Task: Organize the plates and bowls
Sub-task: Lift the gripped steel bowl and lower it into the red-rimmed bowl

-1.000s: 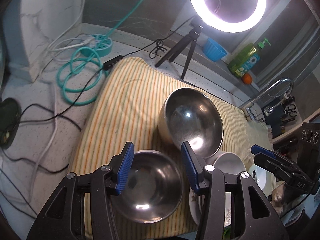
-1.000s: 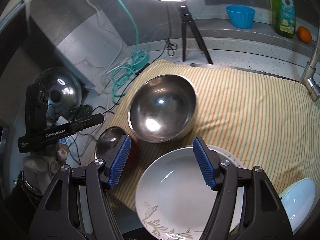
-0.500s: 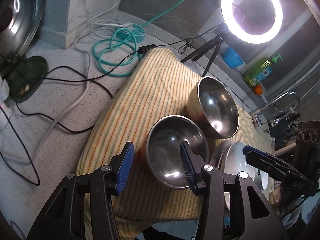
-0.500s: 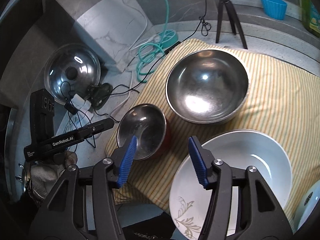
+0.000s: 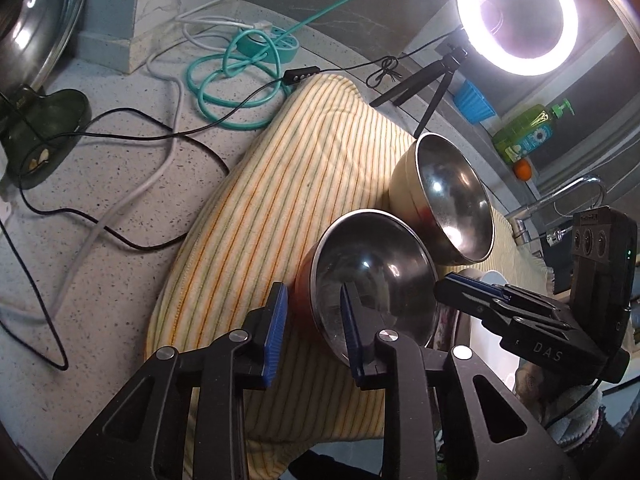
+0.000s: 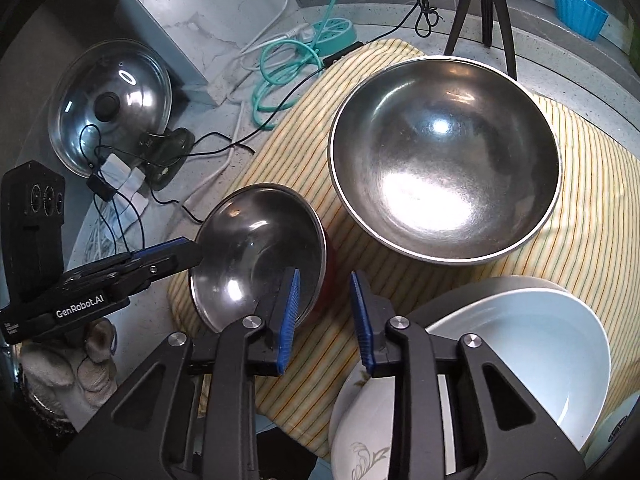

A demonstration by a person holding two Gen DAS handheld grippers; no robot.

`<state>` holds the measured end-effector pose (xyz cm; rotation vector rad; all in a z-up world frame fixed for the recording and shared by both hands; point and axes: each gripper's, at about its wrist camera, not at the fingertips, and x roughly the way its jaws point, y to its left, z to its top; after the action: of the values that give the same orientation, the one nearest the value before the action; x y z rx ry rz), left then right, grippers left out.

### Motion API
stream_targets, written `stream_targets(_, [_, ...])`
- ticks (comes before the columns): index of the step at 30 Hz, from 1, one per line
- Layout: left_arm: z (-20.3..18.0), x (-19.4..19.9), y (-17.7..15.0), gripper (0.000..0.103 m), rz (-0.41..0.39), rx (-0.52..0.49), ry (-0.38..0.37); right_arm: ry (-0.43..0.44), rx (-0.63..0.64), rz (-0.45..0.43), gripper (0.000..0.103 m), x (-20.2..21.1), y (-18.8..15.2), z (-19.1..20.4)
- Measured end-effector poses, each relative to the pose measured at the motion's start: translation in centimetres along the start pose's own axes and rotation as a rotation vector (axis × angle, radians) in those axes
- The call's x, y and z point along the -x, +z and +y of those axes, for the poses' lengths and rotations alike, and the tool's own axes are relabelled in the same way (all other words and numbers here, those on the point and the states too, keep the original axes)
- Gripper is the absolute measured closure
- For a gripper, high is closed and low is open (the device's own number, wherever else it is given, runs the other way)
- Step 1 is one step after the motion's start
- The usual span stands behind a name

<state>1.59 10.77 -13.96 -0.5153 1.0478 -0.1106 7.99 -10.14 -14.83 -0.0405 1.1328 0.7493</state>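
A small steel bowl with a red outside [image 5: 376, 276] [image 6: 256, 256] sits on the striped towel [image 5: 288, 184] near its front left corner. A large steel bowl [image 5: 452, 204] [image 6: 444, 160] stands behind it. My left gripper [image 5: 312, 328] is open, its jaws astride the small bowl's near-left rim; it also shows in the right wrist view [image 6: 176, 254]. My right gripper [image 6: 325, 312] is open, its jaws astride the small bowl's right rim; it also shows in the left wrist view [image 5: 468, 292]. White plates [image 6: 520, 356] are stacked at the lower right.
A ring light on a tripod [image 5: 516, 16], a blue cup [image 5: 472, 102], a green soap bottle [image 5: 524, 136] and a tap [image 5: 560, 200] stand at the back. A pot lid [image 6: 110, 100], teal cable coil [image 5: 236, 76] and black wires [image 5: 100, 140] lie on the counter at the left.
Both grippers have moved in on the small bowl from either side and narrowed their openings. The views shifted left, and the plates slid to the right edge.
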Motion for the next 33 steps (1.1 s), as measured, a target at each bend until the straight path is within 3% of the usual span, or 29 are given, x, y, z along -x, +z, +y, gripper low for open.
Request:
stream_targets(7, [0.1, -1.0, 0.0, 0.091, 0.025, 0.000, -0.011, 0.003, 0.001, 0.027, 0.088, -1.0, 0.3, 0.0])
stream_targets(20, [0.0, -1.1, -0.1, 0.092, 0.023, -0.003, -0.001, 0.028, -0.016, 0.031, 0.092, -1.6, 0.3, 0.0])
stream_targets(26, [-0.4, -0.2, 0.0, 0.092, 0.004, -0.002, -0.015, 0.058, -0.048, -0.003, 0.092, -0.2, 0.2, -0.2])
stream_targets(33, [-2.3, 2.7, 1.4, 0.092, -0.073, -0.048, -0.039, 0.084, -0.055, -0.082, 0.092, 3.2, 1.0, 0.3])
